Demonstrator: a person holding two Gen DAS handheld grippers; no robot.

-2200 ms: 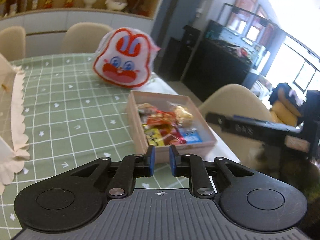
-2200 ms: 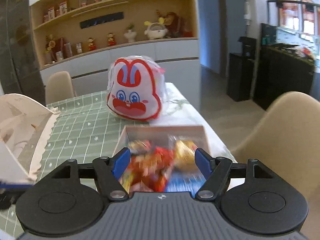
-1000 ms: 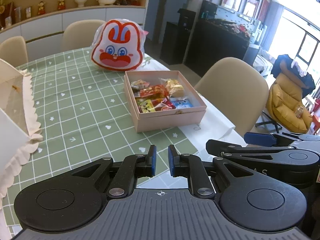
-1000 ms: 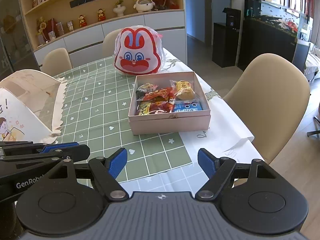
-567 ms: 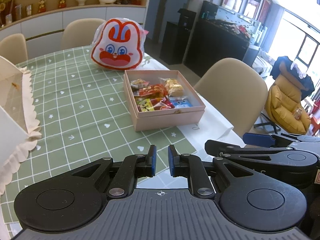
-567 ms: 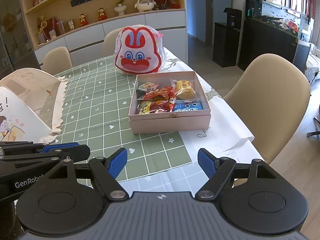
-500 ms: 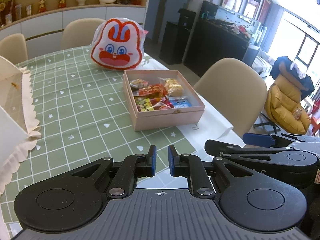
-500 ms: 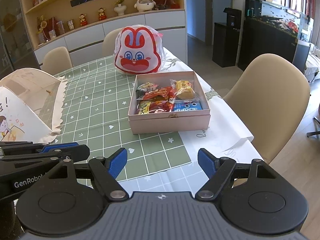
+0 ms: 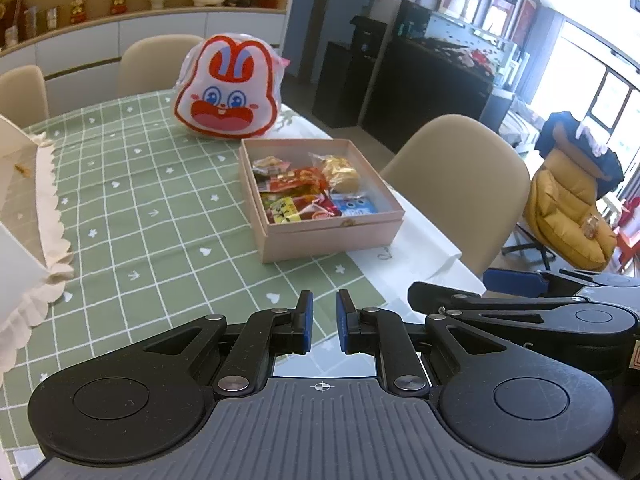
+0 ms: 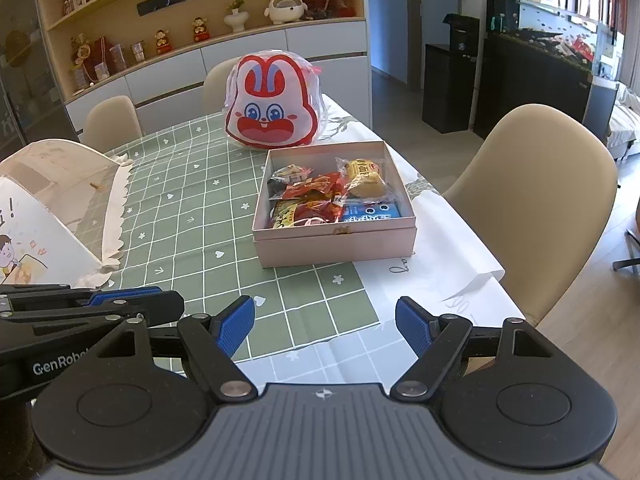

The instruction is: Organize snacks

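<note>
A pink open box (image 9: 332, 236) (image 10: 336, 246) sits near the right edge of the table and holds several wrapped snacks (image 9: 304, 196) (image 10: 332, 196): red, yellow and blue packets. A rabbit-face snack bag (image 9: 228, 88) (image 10: 274, 104) stands behind it. My left gripper (image 9: 322, 326) is nearly shut and empty, held back from the box over the table's near edge. My right gripper (image 10: 325, 326) is open and empty, also well short of the box. Each gripper shows at the side of the other's view.
A white frilled food cover (image 9: 24, 216) (image 10: 52, 216) stands at the left on the green checked tablecloth (image 9: 152, 208). Beige chairs (image 10: 536, 200) stand to the right and behind the table. A shelf unit with figurines (image 10: 224, 20) lines the back wall.
Over two seconds both grippers pulled back from the box to the table's near edge. In the last half second nothing visibly moved.
</note>
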